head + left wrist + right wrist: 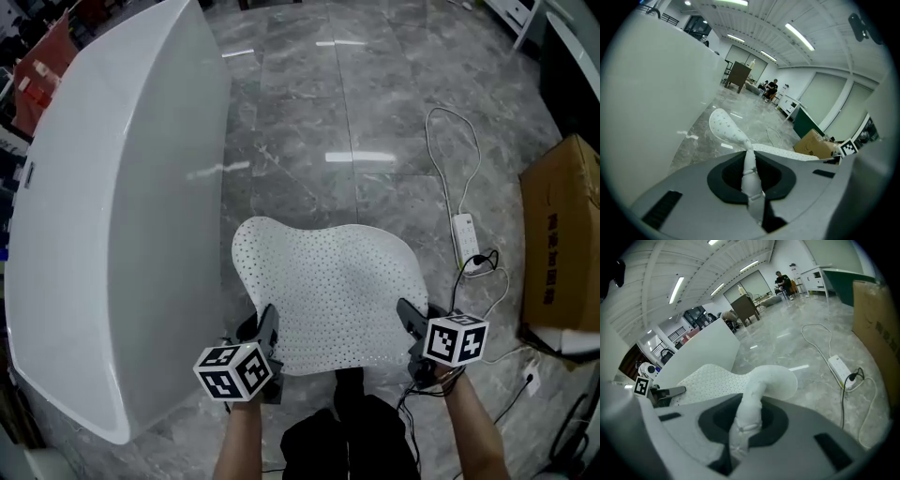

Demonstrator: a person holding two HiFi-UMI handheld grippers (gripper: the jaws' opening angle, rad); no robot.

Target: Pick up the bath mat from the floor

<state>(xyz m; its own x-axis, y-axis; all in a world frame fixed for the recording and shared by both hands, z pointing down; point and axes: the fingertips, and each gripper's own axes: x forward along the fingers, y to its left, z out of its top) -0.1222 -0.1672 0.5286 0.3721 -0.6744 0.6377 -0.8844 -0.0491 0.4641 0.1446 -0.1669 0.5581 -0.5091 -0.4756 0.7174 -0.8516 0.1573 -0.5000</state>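
Note:
A white perforated bath mat (328, 286) hangs stretched between my two grippers, lifted off the grey marble floor. My left gripper (266, 339) is shut on the mat's near left corner, and the pinched edge of the bath mat (751, 171) runs up between its jaws. My right gripper (410, 323) is shut on the near right corner, where a bunched fold of the bath mat (750, 408) sits in the jaws. The far end of the mat curls upward in both gripper views.
A large white bathtub (112, 206) stands close on the left. A white power strip (466, 234) with cables lies on the floor to the right, beside a cardboard box (562, 244). The person's dark trousers (352, 436) are below the mat.

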